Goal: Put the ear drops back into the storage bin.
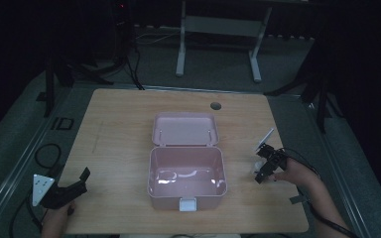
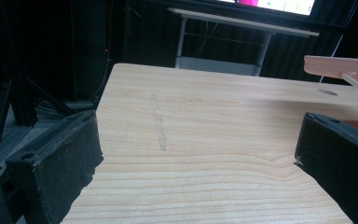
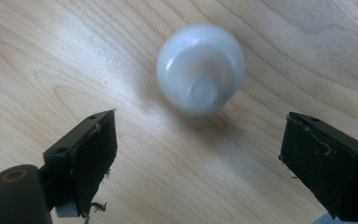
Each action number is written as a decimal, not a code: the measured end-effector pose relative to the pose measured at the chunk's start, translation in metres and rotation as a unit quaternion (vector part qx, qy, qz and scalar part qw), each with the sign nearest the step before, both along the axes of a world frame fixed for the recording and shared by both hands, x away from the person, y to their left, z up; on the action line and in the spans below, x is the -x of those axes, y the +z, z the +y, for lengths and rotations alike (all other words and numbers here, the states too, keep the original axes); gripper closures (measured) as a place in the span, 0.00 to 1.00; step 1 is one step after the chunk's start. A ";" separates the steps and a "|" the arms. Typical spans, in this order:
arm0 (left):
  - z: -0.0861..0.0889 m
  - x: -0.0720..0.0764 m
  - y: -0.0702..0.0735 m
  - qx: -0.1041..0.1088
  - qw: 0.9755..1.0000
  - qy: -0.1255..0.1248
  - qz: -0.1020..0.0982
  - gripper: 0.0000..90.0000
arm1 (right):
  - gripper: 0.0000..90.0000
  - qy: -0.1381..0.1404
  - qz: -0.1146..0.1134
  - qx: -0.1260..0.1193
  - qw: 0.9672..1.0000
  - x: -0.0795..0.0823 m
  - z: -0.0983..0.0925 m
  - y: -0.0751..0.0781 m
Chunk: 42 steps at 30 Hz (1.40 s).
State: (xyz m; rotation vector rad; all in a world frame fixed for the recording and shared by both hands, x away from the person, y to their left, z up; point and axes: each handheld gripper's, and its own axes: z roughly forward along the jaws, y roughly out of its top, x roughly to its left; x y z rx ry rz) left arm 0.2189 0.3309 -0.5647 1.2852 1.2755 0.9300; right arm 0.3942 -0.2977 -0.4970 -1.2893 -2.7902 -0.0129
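The bench point(image 1: 119, 124) edge lies nearest, at 6 o'clock. On it, the pink box point(image 1: 186, 171) sits centred, lid thrown back toward 12, looking empty, so packing seems not begun. Left tongs point(image 1: 74, 186) rest at 8 o'clock, spread wide and empty. Right tongs point(image 1: 268, 161), at 3 o'clock, gape wide above a small white blurred object point(image 3: 200, 67), possibly a bottle, ungrasped.
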 end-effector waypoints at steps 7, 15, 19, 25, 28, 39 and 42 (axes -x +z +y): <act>0.000 0.000 0.000 -0.001 1.000 -0.001 0.000 0.01 | 0.20 -0.009 0.000 0.003 1.000 -0.013 0.007 -0.002; 0.000 0.000 0.000 -0.001 1.000 -0.001 0.000 0.01 | 0.42 -0.013 0.005 0.006 1.000 -0.019 0.016 -0.007; 0.000 0.000 0.000 -0.001 1.000 -0.002 -0.001 0.01 | 0.58 -0.005 0.010 0.020 1.000 -0.020 0.020 -0.009; 0.000 0.000 0.000 -0.001 1.000 -0.002 -0.001 0.01 | 0.65 0.009 0.014 0.026 1.000 -0.021 0.024 -0.010; 0.000 0.000 0.000 0.000 1.000 -0.002 -0.001 0.00 | 0.66 0.024 0.005 0.030 0.999 -0.020 0.024 -0.008; 0.000 0.000 0.000 0.000 1.000 -0.002 0.000 0.01 | 0.66 0.131 -0.004 0.030 0.991 -0.006 0.026 0.002; 0.000 0.000 0.000 0.000 1.000 -0.002 -0.001 0.01 | 0.66 0.162 0.008 0.027 0.986 -0.003 0.027 0.003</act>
